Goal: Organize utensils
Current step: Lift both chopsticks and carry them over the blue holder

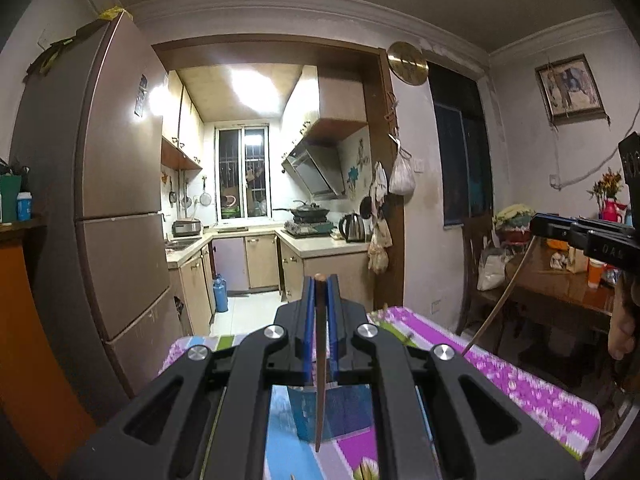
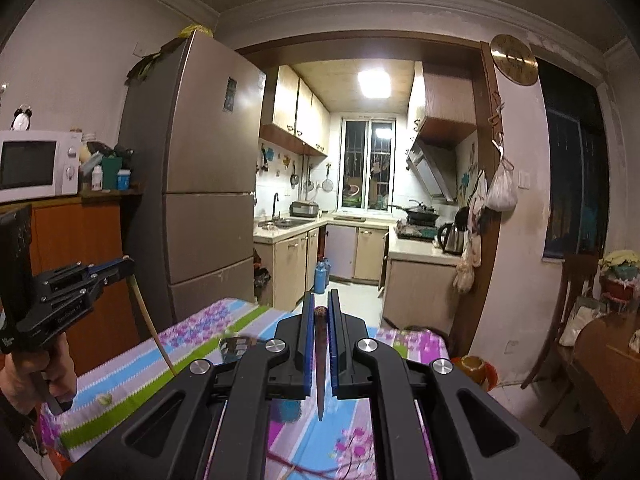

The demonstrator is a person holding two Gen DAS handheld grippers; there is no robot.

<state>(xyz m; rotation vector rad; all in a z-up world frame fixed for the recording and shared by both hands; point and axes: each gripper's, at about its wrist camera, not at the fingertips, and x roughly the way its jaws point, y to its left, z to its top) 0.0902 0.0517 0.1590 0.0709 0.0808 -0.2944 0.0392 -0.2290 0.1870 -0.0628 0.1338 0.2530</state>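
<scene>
My left gripper (image 1: 320,280) is shut on a dark wooden chopstick (image 1: 320,360) that hangs point down above the floral tablecloth (image 1: 520,392). Under its tip stands a blue holder (image 1: 340,412). My right gripper (image 2: 319,304) is shut on a second dark chopstick (image 2: 320,368), also pointing down over the table. The right gripper shows at the right edge of the left wrist view (image 1: 536,224) with its chopstick (image 1: 500,300) slanting down. The left gripper shows at the left of the right wrist view (image 2: 124,266) with its chopstick (image 2: 152,328).
A tall brown fridge (image 1: 120,200) stands left of the kitchen doorway. A dark tray-like object (image 2: 236,346) lies on the tablecloth (image 2: 180,352). A wooden table and chair (image 1: 560,288) stand at the right. A microwave (image 2: 36,164) sits on an orange cabinet at the left.
</scene>
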